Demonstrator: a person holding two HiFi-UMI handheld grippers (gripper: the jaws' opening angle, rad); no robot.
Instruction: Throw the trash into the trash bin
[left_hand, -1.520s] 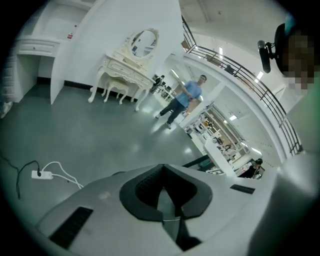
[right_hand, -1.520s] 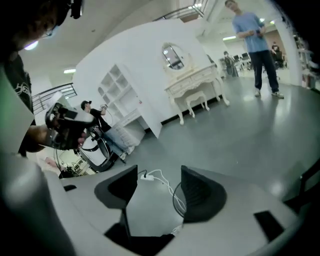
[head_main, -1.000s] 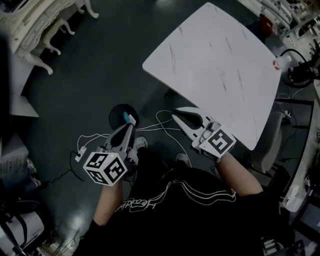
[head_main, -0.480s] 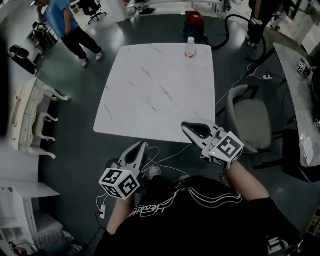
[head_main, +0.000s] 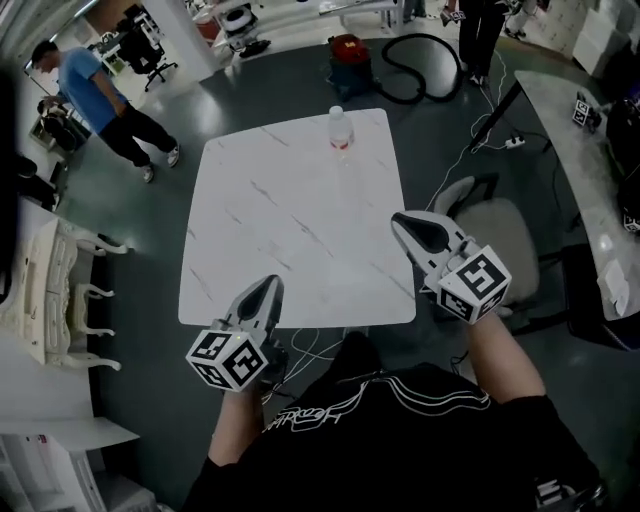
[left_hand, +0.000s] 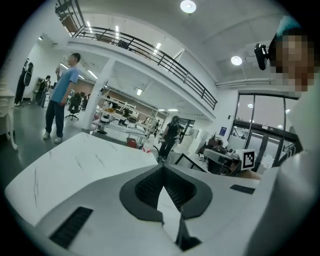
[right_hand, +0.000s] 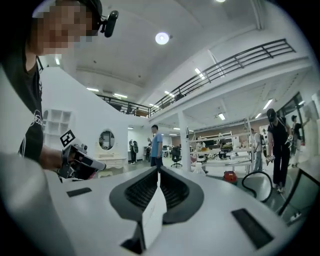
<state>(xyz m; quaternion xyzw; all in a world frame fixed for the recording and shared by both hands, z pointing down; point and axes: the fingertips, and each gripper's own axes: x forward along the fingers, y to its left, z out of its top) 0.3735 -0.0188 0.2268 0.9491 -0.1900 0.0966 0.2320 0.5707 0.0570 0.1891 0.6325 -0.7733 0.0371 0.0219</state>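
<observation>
Left claw and right claw are both pressed together with nothing between the jaws. Both hover over the near side of the white table, pointing across it. Trash is a clear bottle with a red label, upright near the table's far edge, well apart from both claws.

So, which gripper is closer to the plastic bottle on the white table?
Right. The right gripper is by the right edge of the table, closer to the bottle standing at the far edge. The left gripper is at the near edge, farther away.
</observation>
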